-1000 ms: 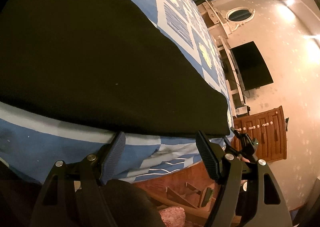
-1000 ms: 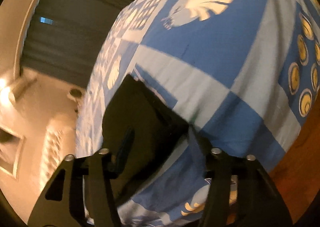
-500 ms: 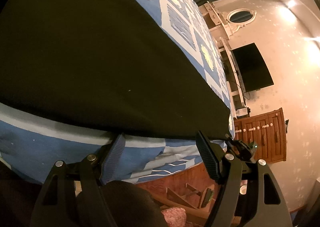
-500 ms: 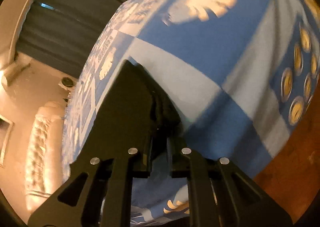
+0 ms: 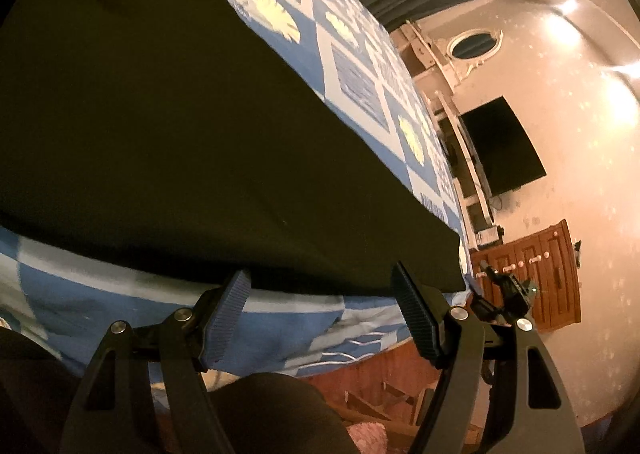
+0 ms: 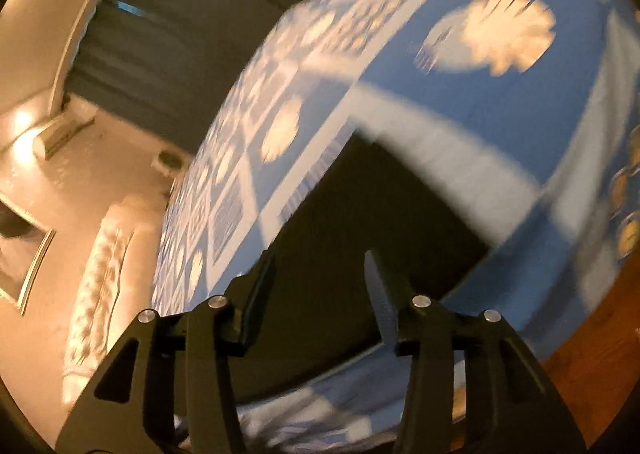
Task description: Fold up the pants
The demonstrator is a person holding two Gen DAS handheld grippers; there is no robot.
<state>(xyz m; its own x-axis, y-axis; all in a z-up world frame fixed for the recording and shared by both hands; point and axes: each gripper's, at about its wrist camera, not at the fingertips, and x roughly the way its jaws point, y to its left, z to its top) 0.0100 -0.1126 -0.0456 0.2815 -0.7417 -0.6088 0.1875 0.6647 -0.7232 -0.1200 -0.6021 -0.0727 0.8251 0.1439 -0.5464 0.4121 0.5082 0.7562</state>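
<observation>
The black pants [image 5: 180, 142] lie flat on a blue and white patterned bedspread [image 5: 352, 82]. In the left wrist view they fill the middle, their near edge just beyond my fingertips. My left gripper [image 5: 320, 290] is open and empty, just short of that edge. In the right wrist view the pants [image 6: 360, 234] lie as a dark slab on the bedspread [image 6: 500, 102]. My right gripper [image 6: 320, 266] is open over the pants and holds nothing. That view is blurred by motion.
The bed's edge drops to a wooden floor [image 6: 592, 354]. A wooden cabinet [image 5: 536, 278] and a dark wall screen [image 5: 500, 150] stand beyond the bed. A tufted headboard or sofa [image 6: 100, 278] and dark curtains [image 6: 180, 34] are to the left.
My right gripper shut on the pants half a second ago and has now opened and let go. The left gripper stayed open and shifted slightly along the pants' edge.
</observation>
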